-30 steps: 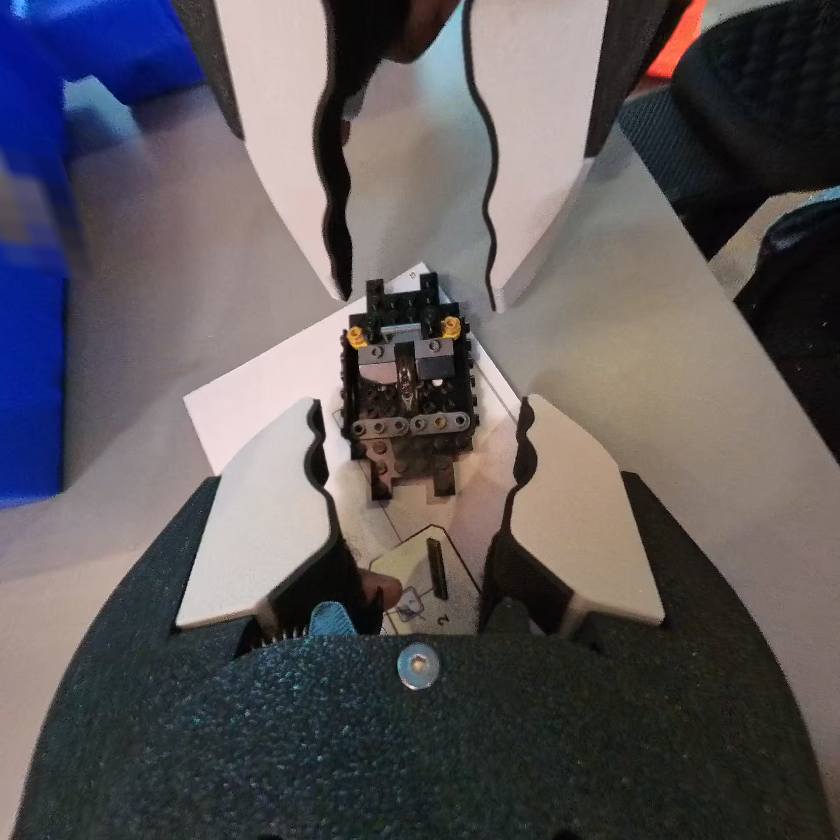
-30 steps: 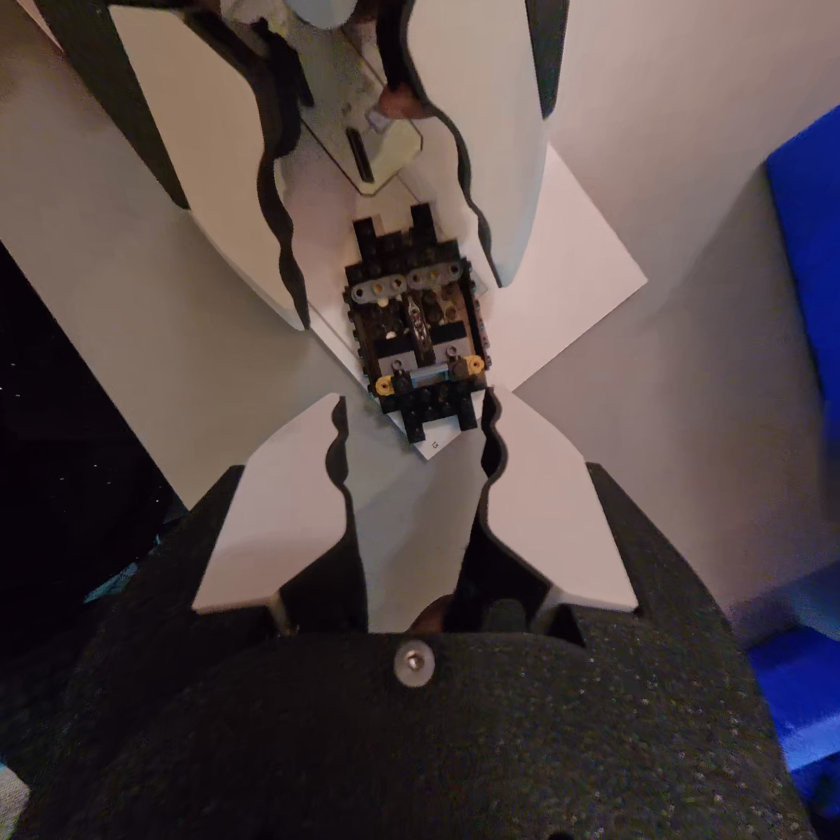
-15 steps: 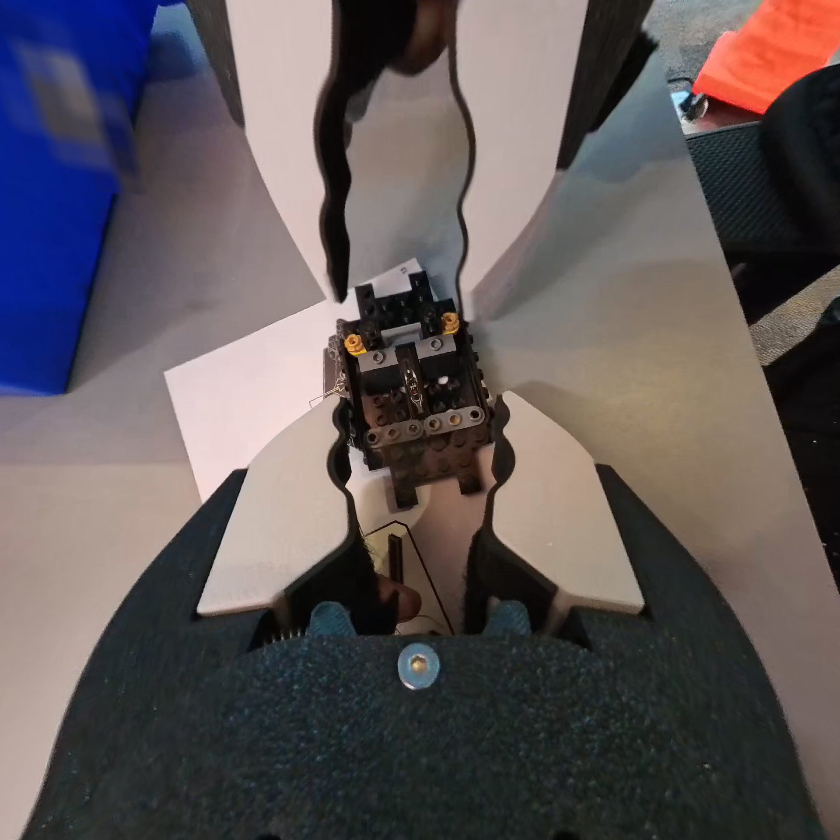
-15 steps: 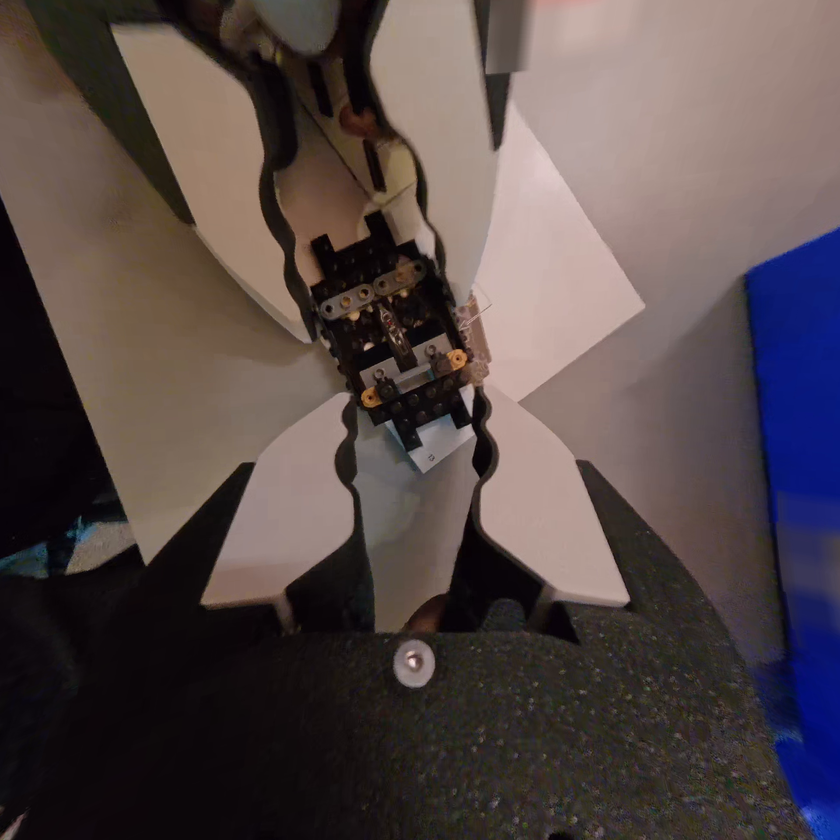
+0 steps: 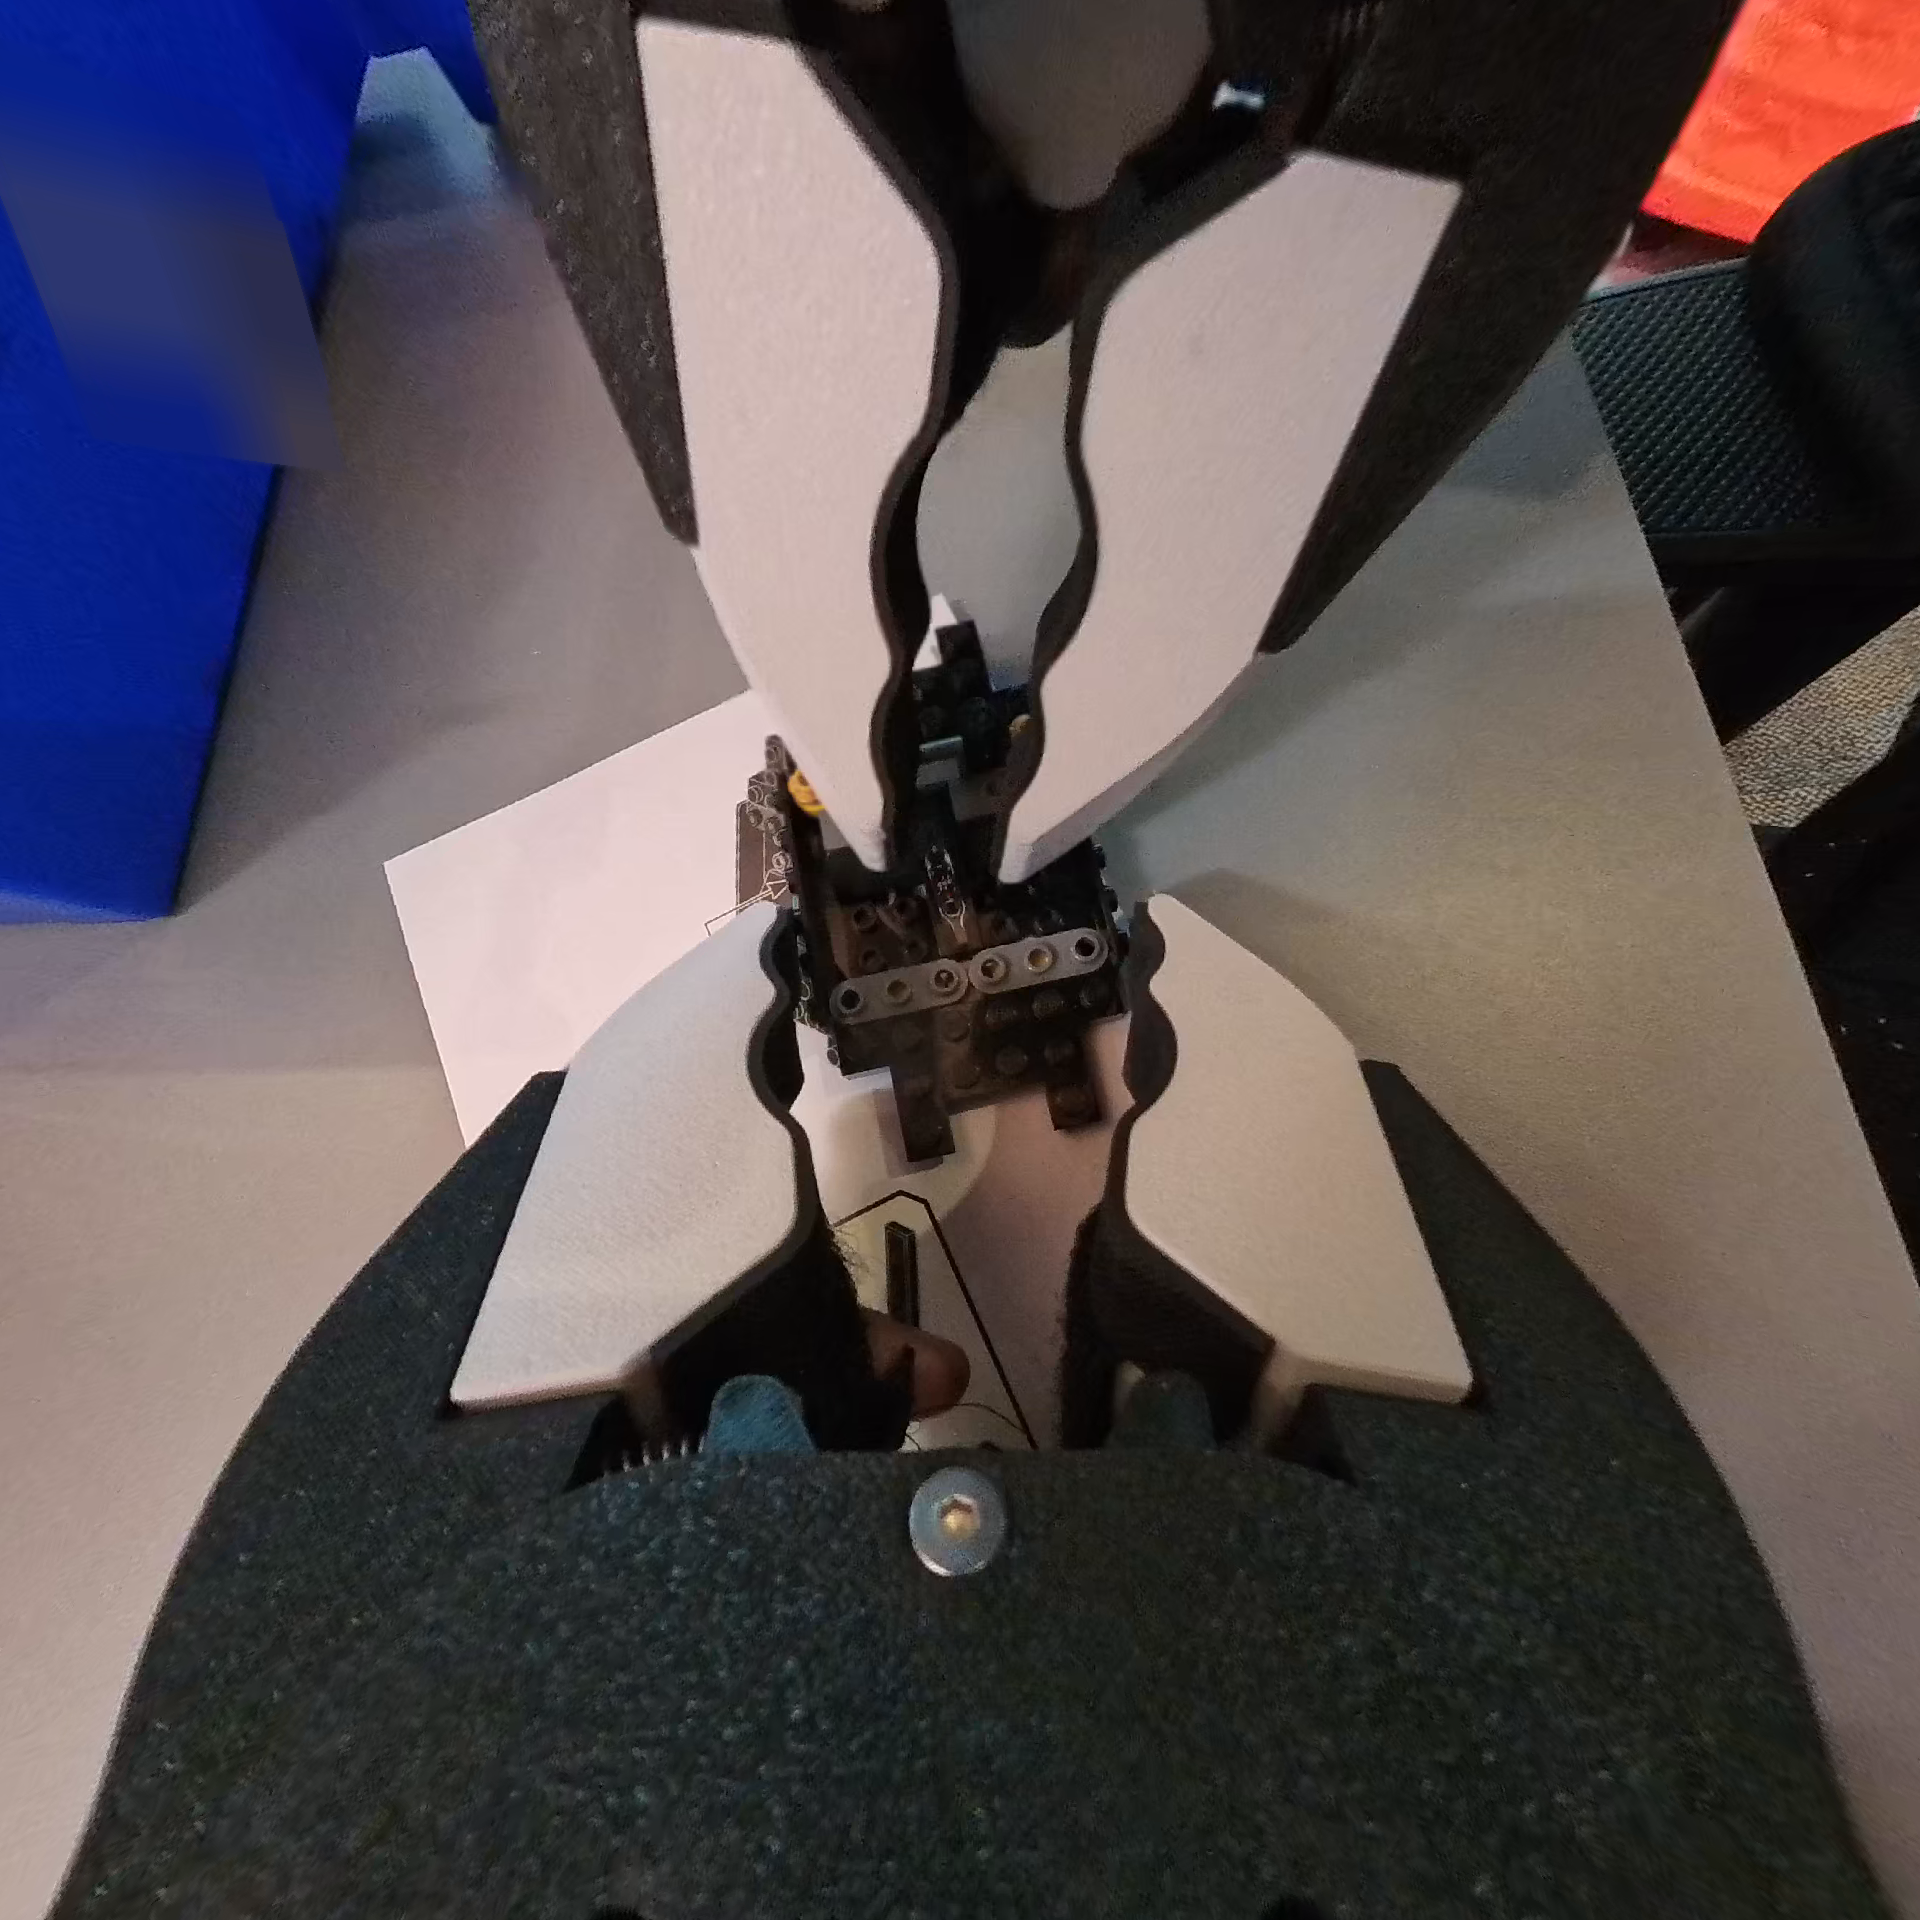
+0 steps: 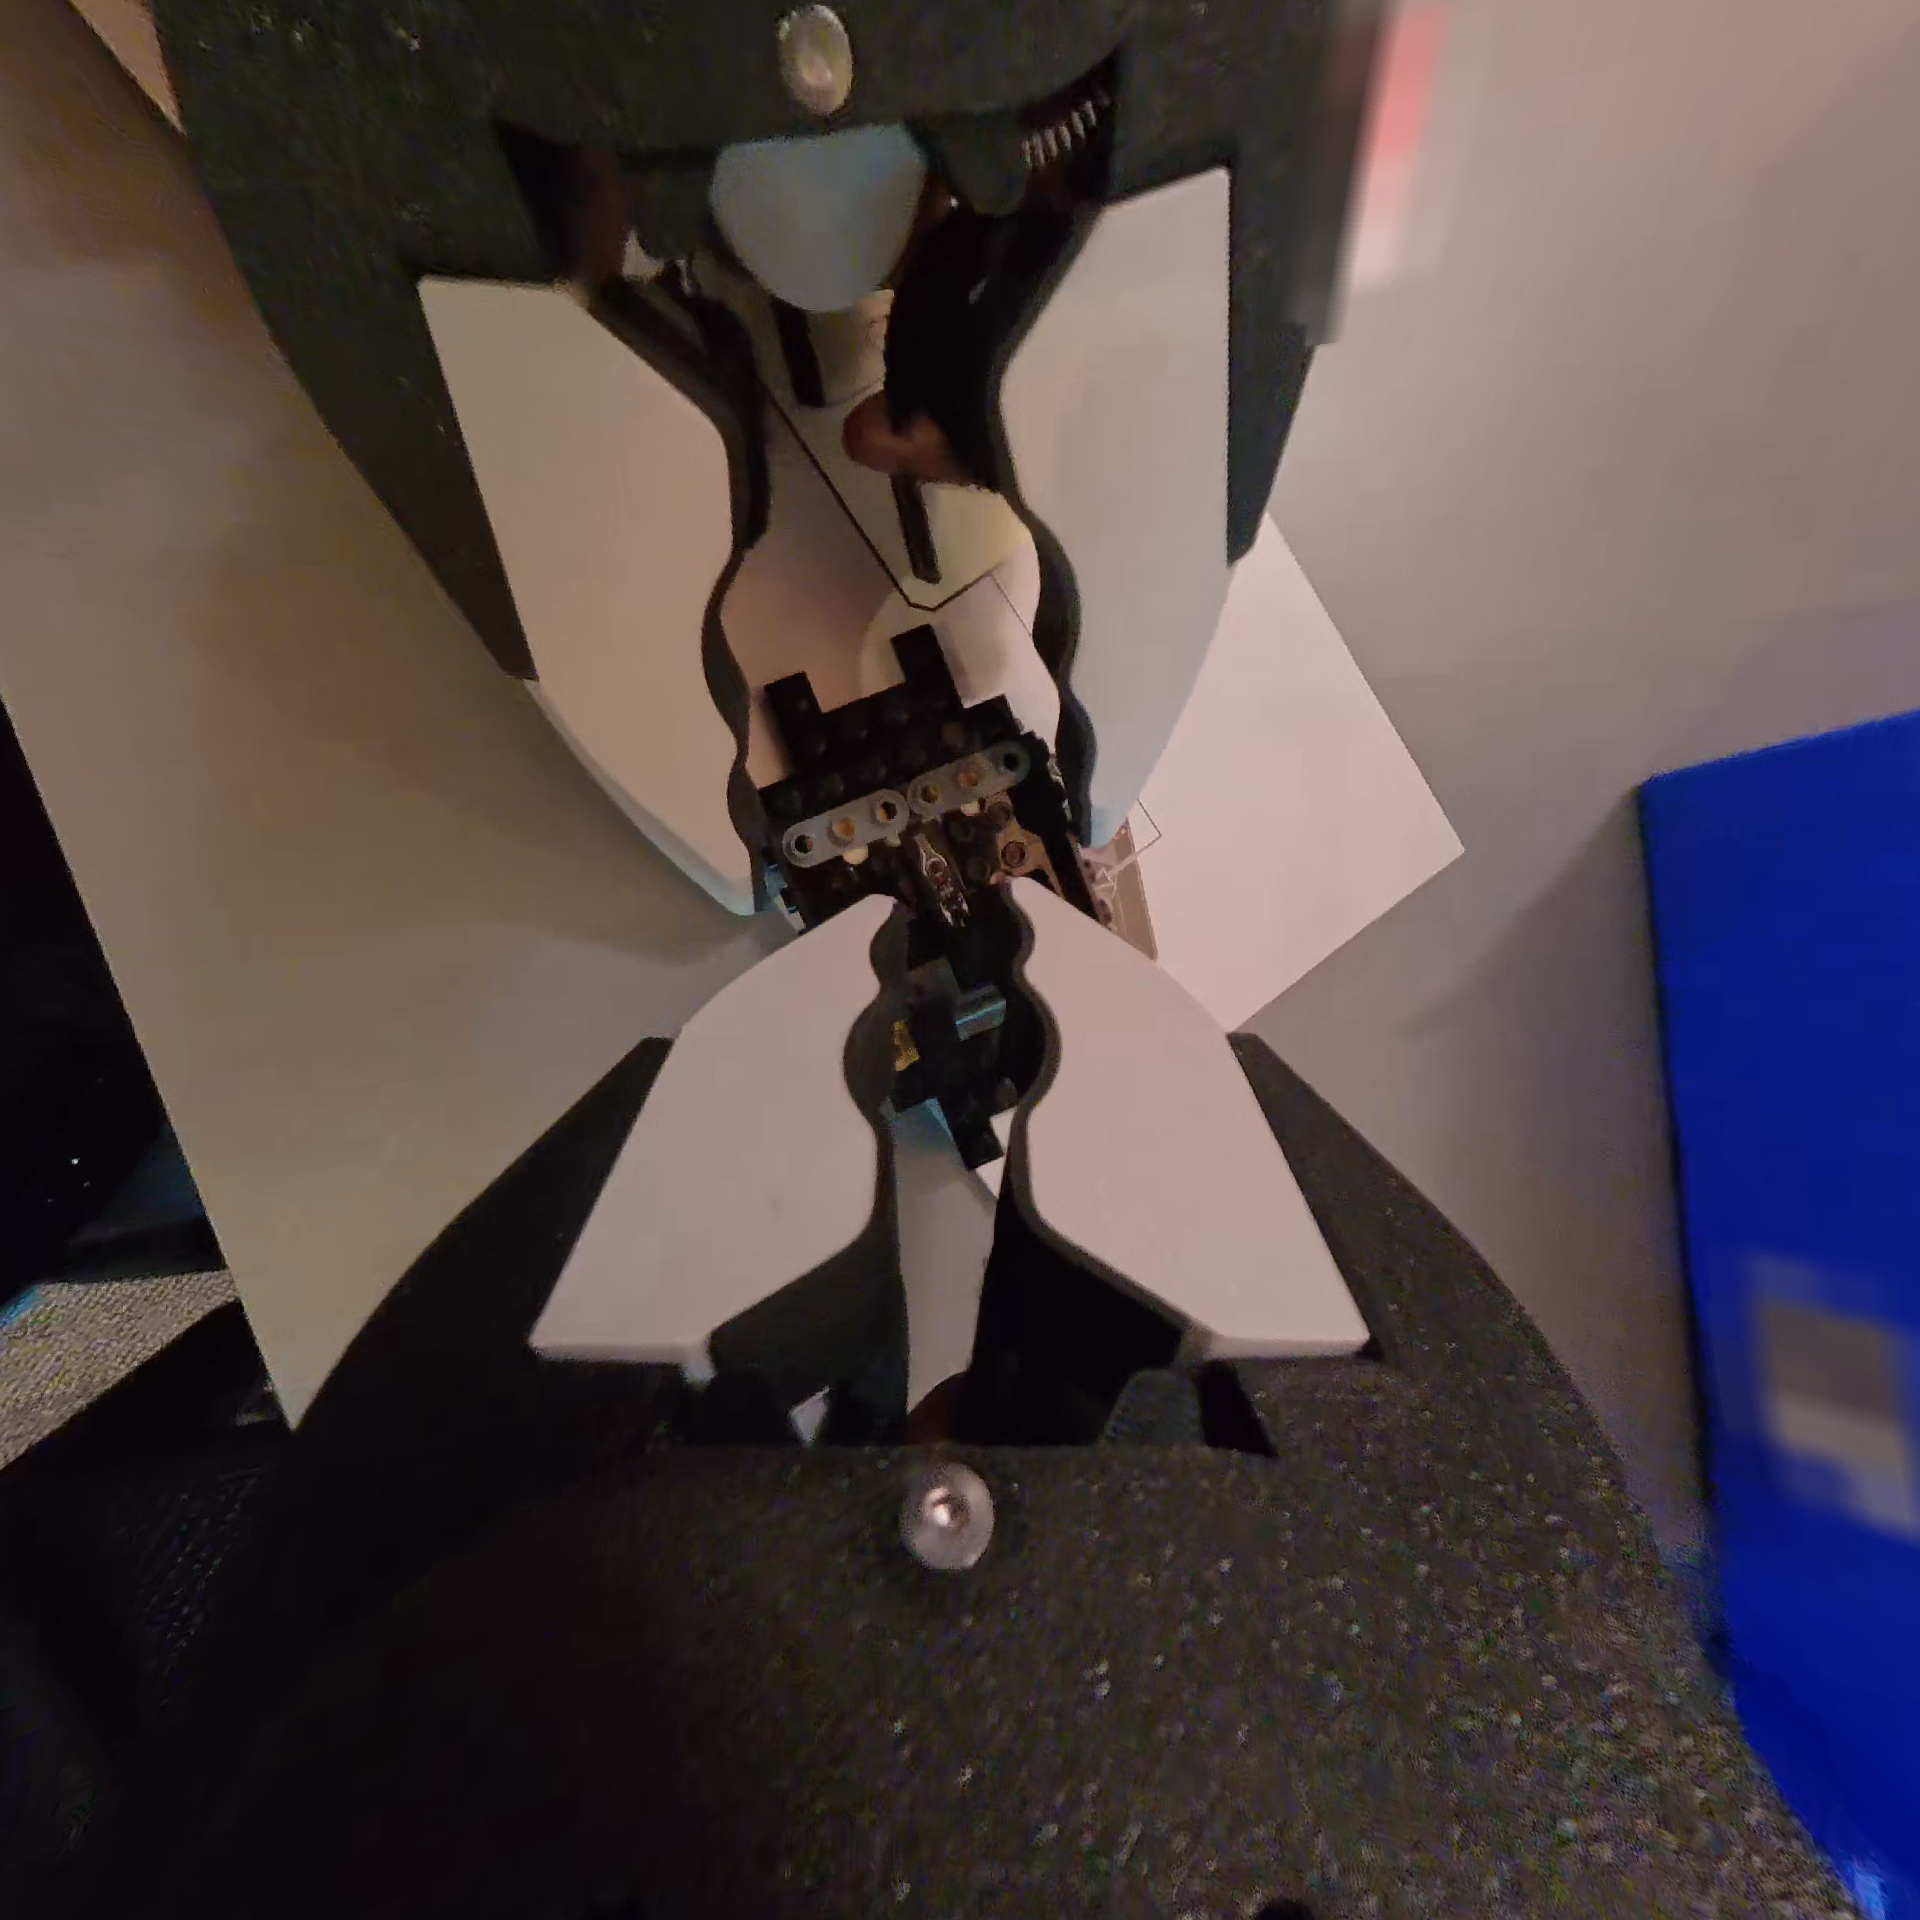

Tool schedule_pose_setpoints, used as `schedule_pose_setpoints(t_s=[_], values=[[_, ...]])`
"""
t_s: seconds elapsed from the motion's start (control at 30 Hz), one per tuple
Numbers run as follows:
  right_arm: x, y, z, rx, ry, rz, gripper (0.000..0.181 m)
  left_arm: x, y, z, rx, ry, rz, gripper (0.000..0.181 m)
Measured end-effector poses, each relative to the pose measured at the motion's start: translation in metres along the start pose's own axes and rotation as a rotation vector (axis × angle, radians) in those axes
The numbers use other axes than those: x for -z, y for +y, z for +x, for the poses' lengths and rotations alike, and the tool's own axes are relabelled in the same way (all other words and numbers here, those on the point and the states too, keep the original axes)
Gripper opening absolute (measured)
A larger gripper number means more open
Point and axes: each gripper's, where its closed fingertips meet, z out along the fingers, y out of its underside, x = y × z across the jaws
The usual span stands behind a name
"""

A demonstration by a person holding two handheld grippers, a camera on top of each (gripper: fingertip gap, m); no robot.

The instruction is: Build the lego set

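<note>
Blue plastic box far left, then your left gripper clamped on the black studded lego model's sides atop the white instruction sheet. Your right gripper (jaws narrowed) pinches its central piece.

Pale grey bench under dim warm light. Left of it, a blue box; beyond its far right corner, a black mesh chair and an orange-red sheet.

Glossy plastic lego model; matt white fingers; smooth paper sheet.
</note>
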Motion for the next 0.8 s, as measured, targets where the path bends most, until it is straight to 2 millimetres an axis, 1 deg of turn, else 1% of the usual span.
schedule_pose_setpoints(t_s=[0.13,0.27,0.47,0.53,0.57,0.63,0.7,0.8], values=[[-0.0051,0.0013,-0.0032,0.023,-0.094,-0.001,0.012,0.0004,-0.0002,0.0014,-0.014,0.002,0.002,0.060],[-0.0050,0.0019,-0.0024,0.021,-0.144,0.018,0.008,0.0000,0.0003,0.0015,-0.003,0.013,-0.001,0.060],[-0.0030,0.0021,-0.0012,0.069,-0.116,0.008,0.007,-0.0009,0.0009,0.0011,0.017,0.026,-0.007,0.060],[-0.0009,0.0021,-0.0011,0.078,-0.096,-0.003,0.000,-0.0009,0.0010,0.0006,0.020,0.025,-0.008,0.060],[0.0000,0.0026,-0.0006,0.080,-0.086,-0.009,0.000,-0.0009,0.0010,0.0006,0.020,0.025,-0.008,0.060],[0.0010,0.0030,0.0012,0.075,-0.073,-0.007,0.002,-0.0009,0.0010,0.0006,0.019,0.024,-0.008,0.060],[0.0010,0.0020,0.0026,0.054,-0.075,0.004,0.012,-0.0009,0.0011,0.0007,0.018,0.023,-0.008,0.060],[-0.0016,0.0033,-0.0008,0.056,-0.112,-0.013,0.014,-0.0008,0.0011,0.0007,0.014,0.020,-0.008,0.060]])
